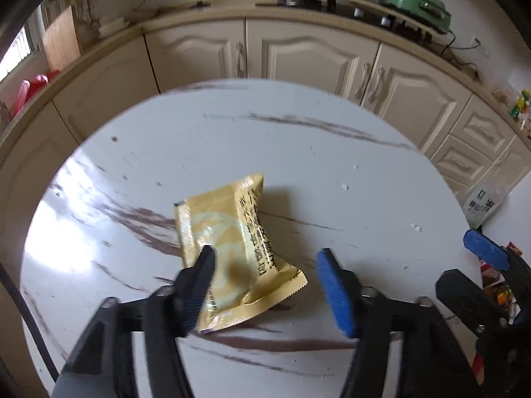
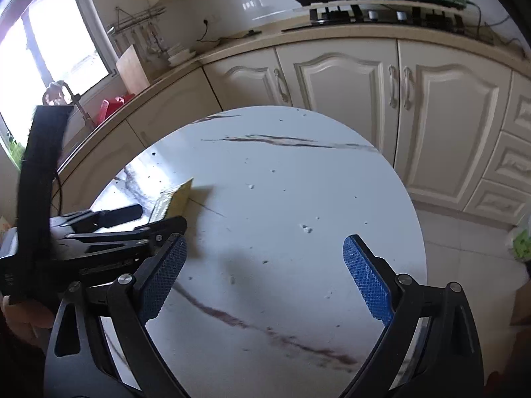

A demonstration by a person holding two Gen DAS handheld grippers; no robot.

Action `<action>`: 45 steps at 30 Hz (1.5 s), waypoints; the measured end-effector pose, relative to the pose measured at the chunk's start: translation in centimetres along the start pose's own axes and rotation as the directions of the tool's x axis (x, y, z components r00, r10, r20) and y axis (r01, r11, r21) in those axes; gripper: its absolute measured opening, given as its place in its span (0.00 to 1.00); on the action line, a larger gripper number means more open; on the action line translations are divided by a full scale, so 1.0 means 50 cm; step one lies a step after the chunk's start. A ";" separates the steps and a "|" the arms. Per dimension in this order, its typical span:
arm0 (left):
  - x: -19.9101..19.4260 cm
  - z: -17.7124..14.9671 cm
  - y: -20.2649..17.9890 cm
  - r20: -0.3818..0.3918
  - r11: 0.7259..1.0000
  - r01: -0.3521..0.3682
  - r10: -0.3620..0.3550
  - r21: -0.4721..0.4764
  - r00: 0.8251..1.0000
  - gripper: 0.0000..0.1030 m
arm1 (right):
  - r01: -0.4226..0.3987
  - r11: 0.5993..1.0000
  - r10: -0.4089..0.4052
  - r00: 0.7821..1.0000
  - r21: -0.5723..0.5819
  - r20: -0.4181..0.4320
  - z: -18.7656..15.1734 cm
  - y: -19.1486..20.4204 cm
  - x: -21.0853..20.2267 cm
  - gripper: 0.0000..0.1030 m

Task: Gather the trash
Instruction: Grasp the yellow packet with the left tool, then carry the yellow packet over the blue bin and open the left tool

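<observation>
A crumpled yellow snack wrapper (image 1: 232,248) with black print lies on the round white marble table (image 1: 298,152). My left gripper (image 1: 265,258) is open just above it, the left finger over the wrapper, the right finger beside it. My right gripper (image 2: 265,258) is open and empty above bare table to the right. In the right wrist view the wrapper's corner (image 2: 176,199) shows behind the left gripper's body (image 2: 109,238). The right gripper's blue pad (image 1: 486,248) shows at the right edge of the left wrist view.
Cream kitchen cabinets (image 2: 348,89) and a counter curve behind the table, with a gas hob (image 2: 358,13) and a green appliance (image 1: 418,6). Small crumbs (image 2: 305,229) dot the table. A plastic bag (image 1: 484,202) lies on the floor at right.
</observation>
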State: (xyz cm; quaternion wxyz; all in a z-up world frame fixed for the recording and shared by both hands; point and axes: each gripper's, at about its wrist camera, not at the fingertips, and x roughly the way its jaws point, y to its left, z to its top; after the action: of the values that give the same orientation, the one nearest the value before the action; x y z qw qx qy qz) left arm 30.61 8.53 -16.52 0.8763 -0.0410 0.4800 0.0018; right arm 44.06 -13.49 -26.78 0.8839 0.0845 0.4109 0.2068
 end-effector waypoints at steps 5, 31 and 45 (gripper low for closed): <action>0.031 0.044 -0.006 0.018 0.998 -0.056 0.056 0.015 0.998 0.16 | -0.020 1.000 0.020 1.000 0.019 0.017 0.001 -0.013 -0.010 0.92; -0.269 -0.190 -0.275 0.175 0.934 0.235 -0.287 0.270 0.942 0.09 | 0.006 0.979 -0.044 0.982 0.203 0.183 -0.220 -0.215 -0.361 0.93; 0.155 -0.231 -0.534 -0.198 0.849 0.342 -0.283 0.404 0.938 0.09 | 0.237 0.867 -0.221 0.971 0.437 -0.088 -0.498 -0.592 -0.235 0.93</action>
State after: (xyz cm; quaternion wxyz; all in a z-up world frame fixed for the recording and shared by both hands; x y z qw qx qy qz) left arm 26.20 -19.19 -27.33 0.8184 0.0765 0.5116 -0.2501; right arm 27.09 -45.73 -44.24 0.8521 0.2313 0.4696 0.0024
